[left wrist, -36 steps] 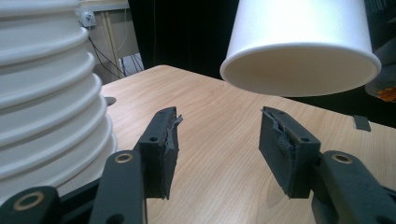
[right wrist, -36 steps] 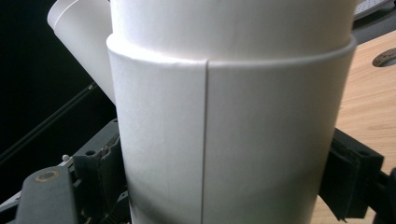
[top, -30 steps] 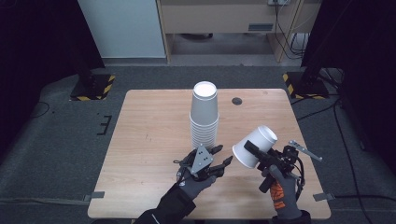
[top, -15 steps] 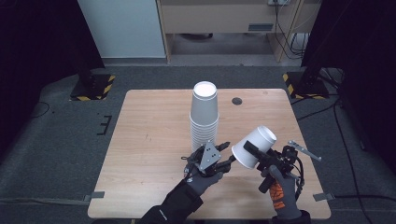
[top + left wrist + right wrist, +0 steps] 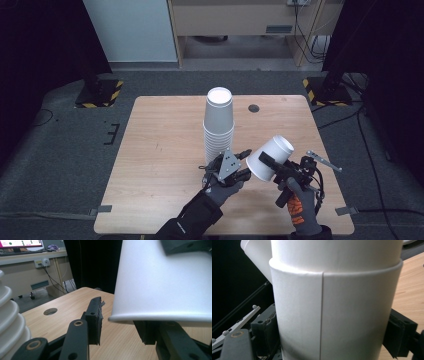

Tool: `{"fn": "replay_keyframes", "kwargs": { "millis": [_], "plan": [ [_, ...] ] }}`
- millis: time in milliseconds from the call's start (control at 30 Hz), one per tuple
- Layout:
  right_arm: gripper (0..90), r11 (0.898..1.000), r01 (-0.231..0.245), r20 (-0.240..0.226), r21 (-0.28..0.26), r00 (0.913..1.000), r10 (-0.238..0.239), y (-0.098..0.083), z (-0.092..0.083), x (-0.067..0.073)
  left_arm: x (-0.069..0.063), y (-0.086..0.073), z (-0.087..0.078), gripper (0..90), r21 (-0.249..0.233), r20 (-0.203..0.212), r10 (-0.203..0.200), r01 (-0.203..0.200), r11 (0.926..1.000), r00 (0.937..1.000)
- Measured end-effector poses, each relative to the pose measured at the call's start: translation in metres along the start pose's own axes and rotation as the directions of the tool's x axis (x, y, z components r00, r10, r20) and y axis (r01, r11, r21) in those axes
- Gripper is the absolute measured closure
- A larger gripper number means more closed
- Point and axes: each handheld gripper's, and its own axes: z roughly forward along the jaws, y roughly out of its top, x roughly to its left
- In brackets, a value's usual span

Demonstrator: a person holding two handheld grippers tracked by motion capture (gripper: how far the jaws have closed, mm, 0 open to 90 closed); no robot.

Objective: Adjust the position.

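A: Left gripper (image 5: 246, 164) is shifted right to the cup's (image 5: 270, 158) rim; jaws, just closing, are spread around it.

B: Cup is pinched by right gripper (image 5: 270, 166), tilted above table (image 5: 160, 145). Rim could be crushed, or stack (image 5: 218, 125) knocked.

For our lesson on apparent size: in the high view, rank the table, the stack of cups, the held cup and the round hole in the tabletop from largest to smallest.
1. table
2. stack of cups
3. held cup, tilted in the right gripper
4. round hole

No ties; the differences are plain.
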Motion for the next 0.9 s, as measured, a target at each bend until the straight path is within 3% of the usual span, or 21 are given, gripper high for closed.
{"fn": "replay_keyframes", "kwargs": {
  "millis": [200,467,700,767,900],
  "plan": [
    [16.5,1.0,-0.005,-0.006,0.021,1.0,0.005,-0.0019,0.002,0.0008,0.001,-0.0001,0.0022,63.0,-0.023,0.0,0.002,-0.002,0.9997,1.0],
    [16.3,0.999,-0.026,-0.016,0.042,0.9995,0.027,-0.0043,0.0047,-0.0001,0.003,-0.0039,0.0007,74.8,-0.018,-0.005,0.011,-0.011,0.9998,0.9999],
    [15.5,0.999,-0.037,-0.007,0.033,0.9993,0.037,-0.0049,0.0049,-0.003,0.0011,-0.007,-0.0009,80.8,-0.003,0.018,0.024,-0.024,0.9997,0.9995],
    [13.7,1.0,0.004,0.015,0.027,0.9999,-0.004,-0.005,0.0051,-0.0045,0.0013,-0.0075,-0.0015,81.8,0.001,0.021,0.02,-0.02,0.9998,0.9996],
    [12.0,1.0,0.021,0.023,0.022,0.9995,-0.022,-0.0052,0.0053,-0.0061,0.0021,-0.0085,-0.0038,82.7,0.006,0.027,0.007,-0.007,1.0,0.9996]
  ]
}}
